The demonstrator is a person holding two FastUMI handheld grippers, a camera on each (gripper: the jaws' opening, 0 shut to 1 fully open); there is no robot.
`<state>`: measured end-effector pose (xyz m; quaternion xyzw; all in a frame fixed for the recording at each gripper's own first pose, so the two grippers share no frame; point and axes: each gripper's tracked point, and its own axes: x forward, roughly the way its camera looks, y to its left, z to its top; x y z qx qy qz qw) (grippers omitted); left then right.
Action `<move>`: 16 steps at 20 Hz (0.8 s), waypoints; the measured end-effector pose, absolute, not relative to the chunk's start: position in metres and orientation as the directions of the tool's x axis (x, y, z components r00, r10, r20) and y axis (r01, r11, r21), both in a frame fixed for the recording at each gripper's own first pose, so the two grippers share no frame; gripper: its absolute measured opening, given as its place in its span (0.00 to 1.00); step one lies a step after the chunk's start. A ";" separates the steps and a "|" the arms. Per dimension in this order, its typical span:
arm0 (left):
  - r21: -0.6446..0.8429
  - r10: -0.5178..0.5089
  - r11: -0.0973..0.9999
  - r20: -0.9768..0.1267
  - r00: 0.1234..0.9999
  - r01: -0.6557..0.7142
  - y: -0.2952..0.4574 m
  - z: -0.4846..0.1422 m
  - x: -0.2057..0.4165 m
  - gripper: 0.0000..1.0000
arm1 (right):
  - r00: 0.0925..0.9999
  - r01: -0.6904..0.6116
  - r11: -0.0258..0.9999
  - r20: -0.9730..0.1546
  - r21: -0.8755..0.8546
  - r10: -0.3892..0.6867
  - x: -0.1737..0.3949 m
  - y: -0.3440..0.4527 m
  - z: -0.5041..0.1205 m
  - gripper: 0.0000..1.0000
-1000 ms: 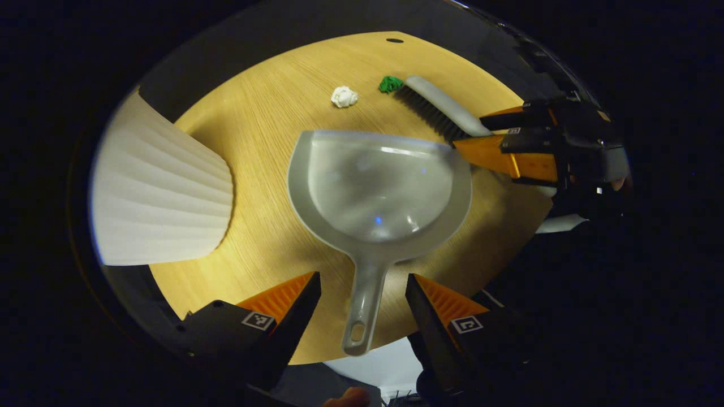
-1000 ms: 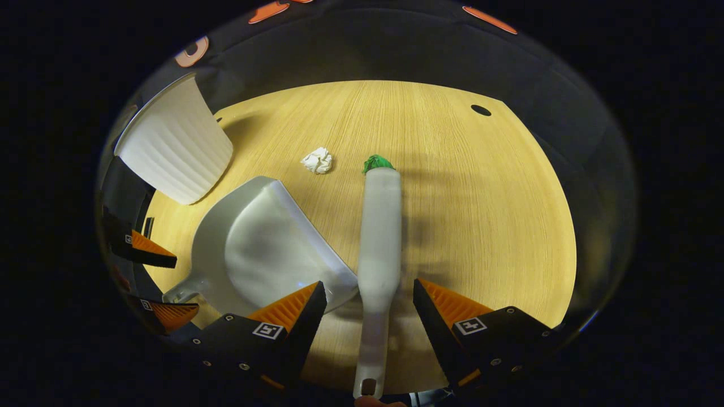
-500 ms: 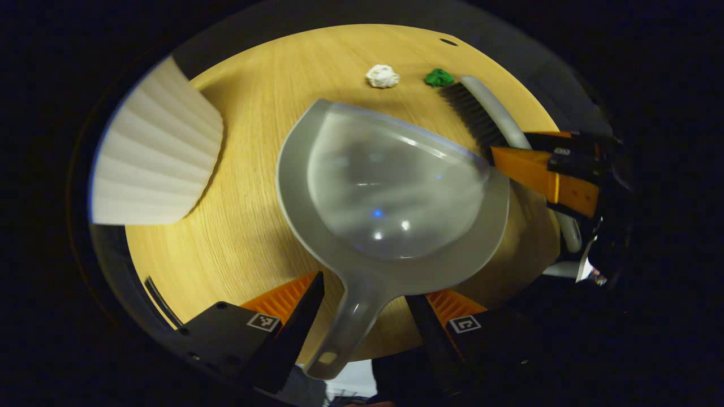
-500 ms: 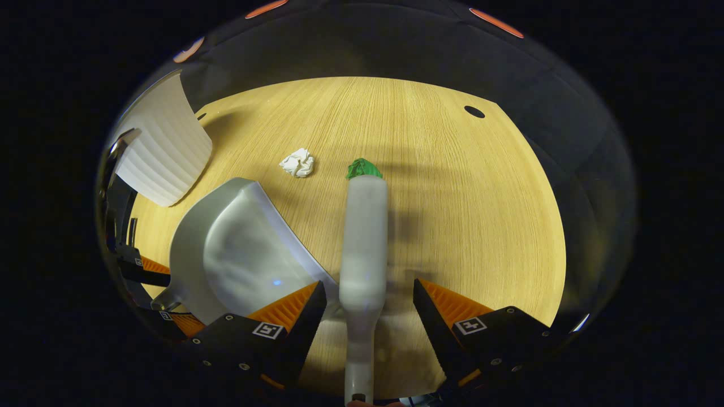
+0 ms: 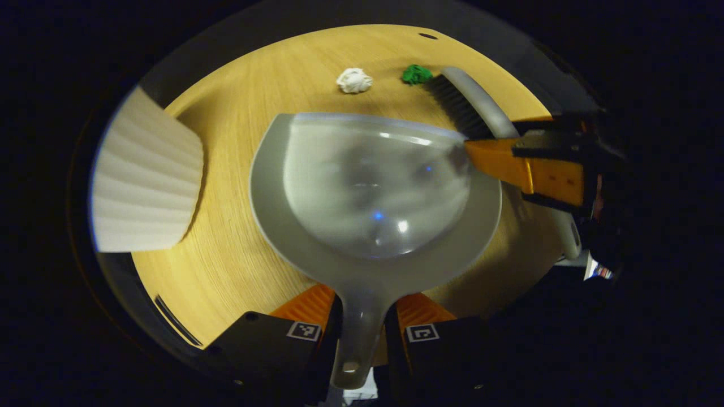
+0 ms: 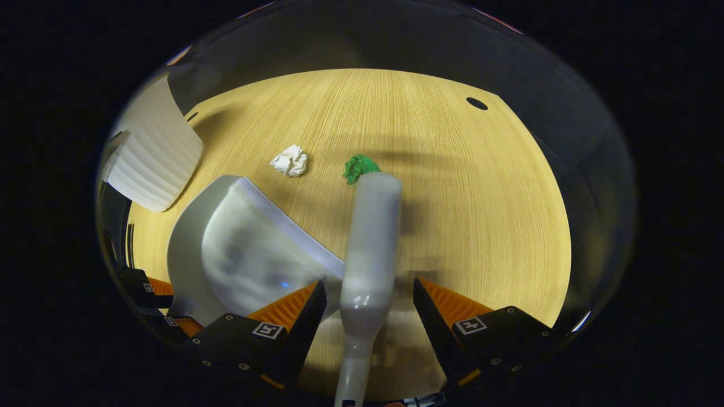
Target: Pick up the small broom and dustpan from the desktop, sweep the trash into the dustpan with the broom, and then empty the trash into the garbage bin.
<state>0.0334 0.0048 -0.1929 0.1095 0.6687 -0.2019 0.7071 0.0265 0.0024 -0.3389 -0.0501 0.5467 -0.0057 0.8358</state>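
Note:
A grey dustpan (image 5: 373, 186) lies flat on the wooden desktop (image 5: 237, 147), mouth facing away from me. My left gripper (image 5: 365, 299) is shut on its handle, both fingers pressing the sides. Beyond the pan's lip lie a white paper wad (image 5: 354, 80) and a green wad (image 5: 416, 74). The small broom (image 6: 373, 226) lies with its head touching the green wad (image 6: 358, 167). My right gripper (image 6: 367, 285) is open, one finger on each side of the broom's handle with gaps. The dustpan (image 6: 243, 249) sits just left of the broom, and the white wad (image 6: 290, 161) is farther off.
A white ribbed garbage bin (image 5: 141, 186) stands at the desk's left side, also seen as the bin (image 6: 153, 152) at upper left. A small round hole (image 6: 477, 103) marks the far right of the desktop (image 6: 498, 215). The right gripper (image 5: 509, 144) straddles the broom (image 5: 475, 102).
My left gripper slid forward over the dustpan handle and shut on it. My right gripper edged forward along the broom handle and stayed open; the broom head tilted slightly right.

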 end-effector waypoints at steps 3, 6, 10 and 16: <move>-0.129 -0.151 0.912 -0.988 0.027 0.389 -0.001 -0.187 0.032 0.34 | 0.387 -0.027 0.997 -0.921 -0.067 -0.051 0.027 0.003 -0.339 0.93; -0.152 -0.173 0.937 -0.984 0.038 0.315 -0.010 -0.185 0.026 0.29 | 0.390 -0.003 1.000 -0.921 -0.013 -0.011 0.034 0.012 -0.341 0.72; -0.163 -0.180 0.939 -0.983 0.028 0.303 -0.009 -0.188 0.026 0.29 | 0.372 -0.008 0.999 -0.927 0.049 0.048 0.032 0.018 -0.336 0.58; -0.160 -0.176 0.937 -0.984 0.024 0.311 -0.008 -0.184 0.028 0.29 | 0.354 0.028 0.992 -0.929 0.124 0.106 0.033 0.018 -0.331 0.45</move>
